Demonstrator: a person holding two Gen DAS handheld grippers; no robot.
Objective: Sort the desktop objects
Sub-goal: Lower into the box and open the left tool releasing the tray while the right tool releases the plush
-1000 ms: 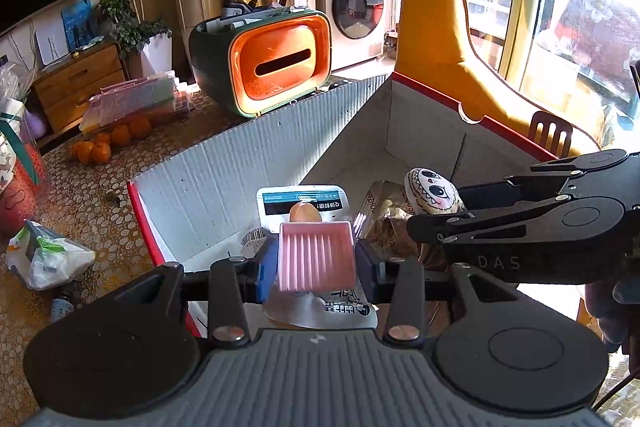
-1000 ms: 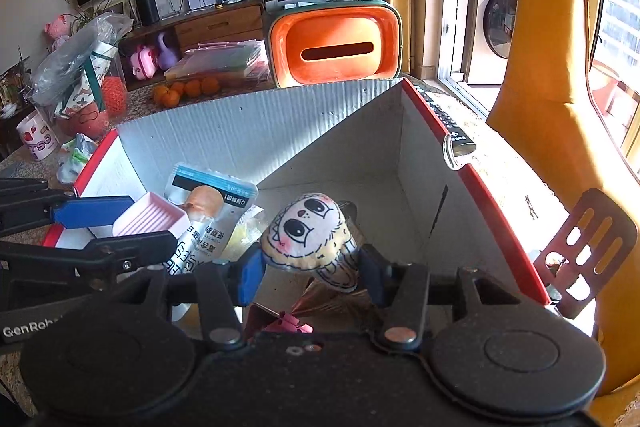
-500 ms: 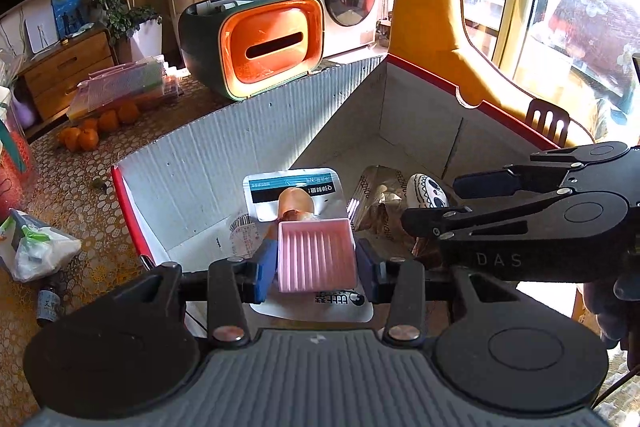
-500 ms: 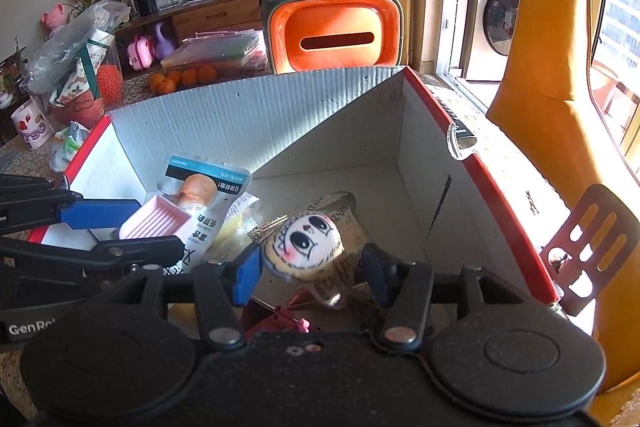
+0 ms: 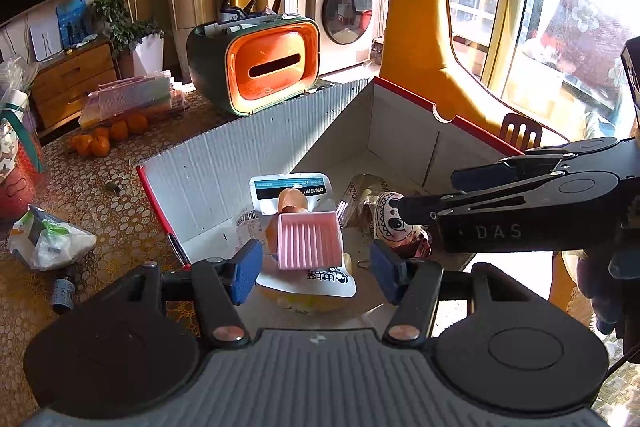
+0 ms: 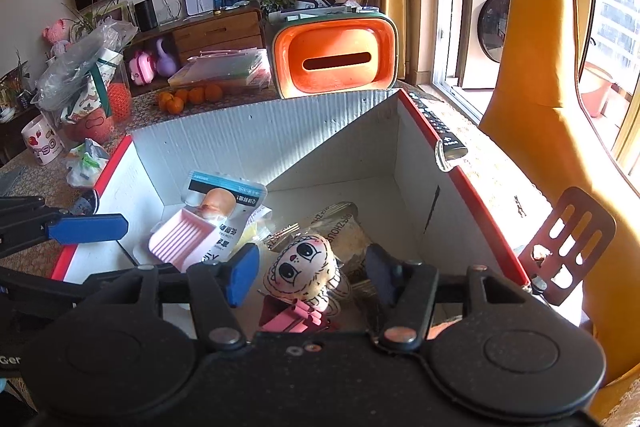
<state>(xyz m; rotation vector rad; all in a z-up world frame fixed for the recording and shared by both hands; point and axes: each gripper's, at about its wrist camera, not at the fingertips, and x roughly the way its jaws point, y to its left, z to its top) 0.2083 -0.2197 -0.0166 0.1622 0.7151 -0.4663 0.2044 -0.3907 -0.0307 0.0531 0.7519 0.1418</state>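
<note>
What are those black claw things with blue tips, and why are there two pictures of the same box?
They are grabbers that a person holds, one in each hand. Each carries a camera looking along its fingers, so you get two views. The left gripper has just opened and let go of the pink tray, which now lies in the cardboard box on a white snack packet. The right gripper has been opening too; the doll with a drawn face sits loose between its fingers. Nothing is held now.

box (image 6: pixel 280 147): corrugated cardbd, matt | tray (image 5: pixel 310 241): ribbed pink plastic | pouch (image 5: pixel 290 187): glossy film
</note>
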